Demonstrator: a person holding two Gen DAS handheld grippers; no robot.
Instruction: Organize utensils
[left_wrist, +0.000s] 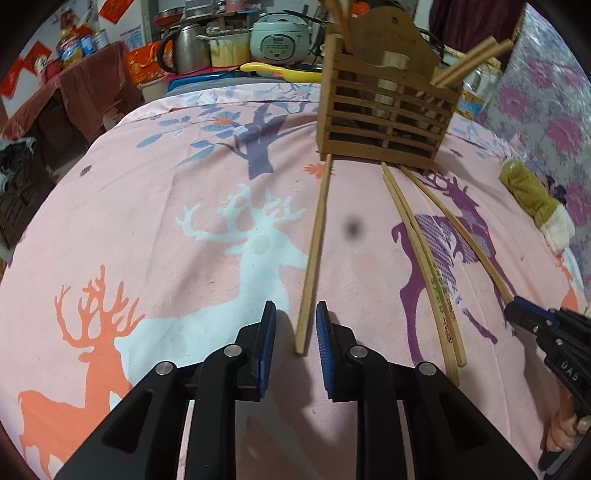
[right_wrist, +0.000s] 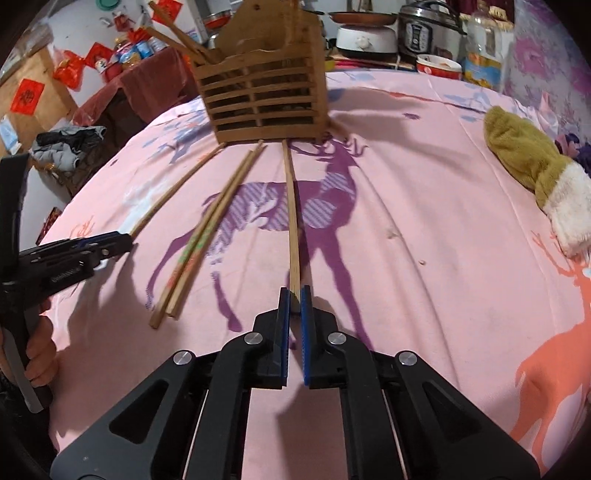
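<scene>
We are in a lived-in home: a rice cooker (left_wrist: 279, 37), kettle (left_wrist: 188, 48) and pressure cooker (right_wrist: 428, 31) crowd behind a deer-print cloth (left_wrist: 147, 229).

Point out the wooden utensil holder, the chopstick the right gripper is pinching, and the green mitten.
wooden utensil holder (right_wrist: 264, 107), right wrist view, slatted front wall.
pinched chopstick (right_wrist: 292, 229), right wrist view, mid-shaft.
right gripper (right_wrist: 294, 295), right wrist view, between fingertips.
green mitten (right_wrist: 524, 155), right wrist view, green body.

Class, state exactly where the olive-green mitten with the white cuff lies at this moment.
The mitten lies on the pink deer-print cloth at the right side of the right wrist view, apart from the wooden chopstick holder to its left.
</scene>
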